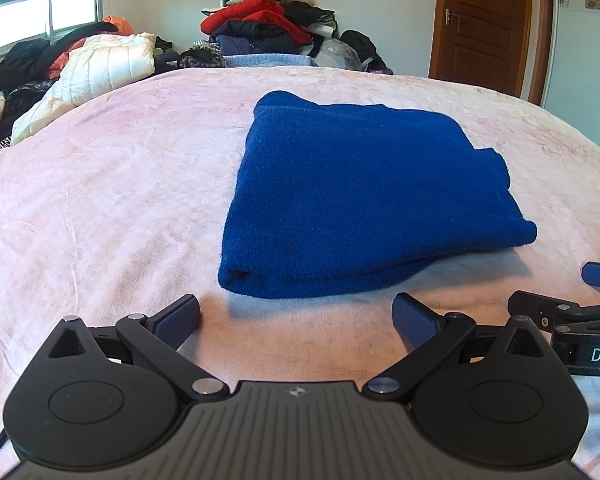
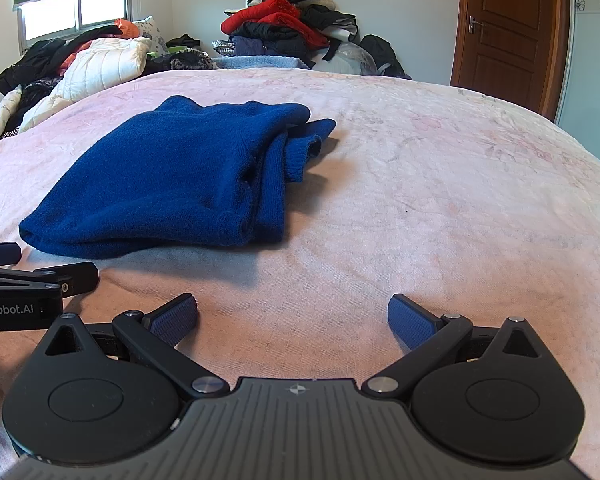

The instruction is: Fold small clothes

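Folded blue sweater (image 1: 356, 196) lying flat on the pink bedspread (image 1: 112, 200) toward the middle of the bed, with the left gripper (image 1: 296, 320) and right gripper (image 2: 293, 317) side by side just short of its near edge — jaws of both spread apart, holding nothing.

A folded blue sweater (image 1: 364, 196) lies mid-frame on the pink blanket (image 1: 100, 200). The left gripper (image 1: 296, 322), jaws spread, sits at the bottom, just short of it.
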Demonstrator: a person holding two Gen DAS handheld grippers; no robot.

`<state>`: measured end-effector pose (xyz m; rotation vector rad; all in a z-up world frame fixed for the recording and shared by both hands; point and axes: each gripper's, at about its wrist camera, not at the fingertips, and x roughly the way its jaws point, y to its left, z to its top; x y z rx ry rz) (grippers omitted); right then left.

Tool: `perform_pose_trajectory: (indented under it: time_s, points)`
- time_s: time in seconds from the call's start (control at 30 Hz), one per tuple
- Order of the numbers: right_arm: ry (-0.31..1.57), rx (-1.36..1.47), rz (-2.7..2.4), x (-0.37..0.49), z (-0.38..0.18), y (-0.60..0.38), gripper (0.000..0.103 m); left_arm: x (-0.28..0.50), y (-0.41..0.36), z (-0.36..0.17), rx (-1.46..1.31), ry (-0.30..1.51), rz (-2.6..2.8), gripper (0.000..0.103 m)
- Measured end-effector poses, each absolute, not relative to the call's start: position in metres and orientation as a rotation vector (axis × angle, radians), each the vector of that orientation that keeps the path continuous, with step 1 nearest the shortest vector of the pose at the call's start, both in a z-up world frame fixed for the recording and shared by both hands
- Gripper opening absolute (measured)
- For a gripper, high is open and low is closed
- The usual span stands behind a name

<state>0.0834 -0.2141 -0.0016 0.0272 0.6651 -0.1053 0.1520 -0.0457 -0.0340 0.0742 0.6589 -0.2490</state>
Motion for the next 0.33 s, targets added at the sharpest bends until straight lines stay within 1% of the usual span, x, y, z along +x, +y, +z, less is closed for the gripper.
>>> perform_pose_trajectory:
  time_s: [0.33]
  points:
    - [0.665,0.028,-0.105,0.0834,-0.0014,-0.2141,0.102,0.1450,-0.0489,-0.0243,0.104,0.709,-0.214,0.103]
